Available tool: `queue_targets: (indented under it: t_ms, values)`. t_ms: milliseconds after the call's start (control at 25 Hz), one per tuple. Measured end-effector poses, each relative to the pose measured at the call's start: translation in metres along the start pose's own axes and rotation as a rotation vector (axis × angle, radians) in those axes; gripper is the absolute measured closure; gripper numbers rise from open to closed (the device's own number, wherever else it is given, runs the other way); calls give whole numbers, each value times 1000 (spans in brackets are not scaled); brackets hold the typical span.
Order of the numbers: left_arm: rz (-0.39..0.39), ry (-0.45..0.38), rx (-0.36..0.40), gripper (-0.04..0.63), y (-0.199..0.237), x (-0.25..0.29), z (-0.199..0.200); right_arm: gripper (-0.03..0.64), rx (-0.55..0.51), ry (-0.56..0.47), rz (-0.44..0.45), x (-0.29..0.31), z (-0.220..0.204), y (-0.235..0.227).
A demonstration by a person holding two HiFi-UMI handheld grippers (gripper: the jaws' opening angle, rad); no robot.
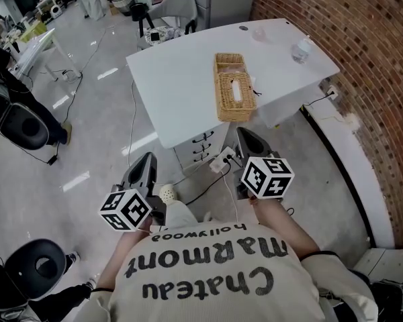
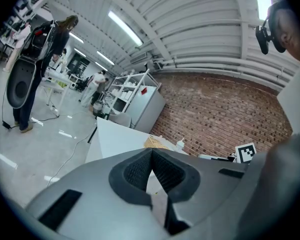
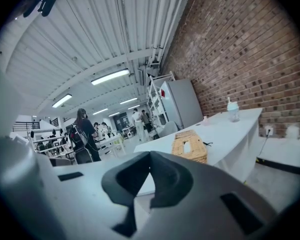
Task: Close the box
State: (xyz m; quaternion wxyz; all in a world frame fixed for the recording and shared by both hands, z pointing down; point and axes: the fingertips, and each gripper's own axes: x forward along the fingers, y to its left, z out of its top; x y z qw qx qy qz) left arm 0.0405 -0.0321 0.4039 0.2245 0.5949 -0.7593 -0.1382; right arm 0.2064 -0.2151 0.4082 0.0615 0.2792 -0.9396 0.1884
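Just past the person's lettered beige shirt [image 1: 208,274], left gripper [image 1: 145,161] and right gripper [image 1: 250,138] sit clenched, empty, well short of the pale woven wicker box [image 1: 231,88] on the white counter [image 1: 181,92]. Prodding with closed jaws could skid that light box instead of shutting it. Slotted top up, far end seemingly open

The box [image 1: 232,94] is woven wicker, rough and matt; the counter [image 1: 181,86] smooth white; brick wall [image 1: 363,52] rough; floor [image 1: 94,133] glossy.
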Motion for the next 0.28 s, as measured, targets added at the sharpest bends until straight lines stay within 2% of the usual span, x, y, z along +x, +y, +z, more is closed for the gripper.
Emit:
queue_targets:
  t_ms: [280]
  values:
    - [-1,-3,-2,594,3,0,5,614,4,0,-10,3,2,-1]
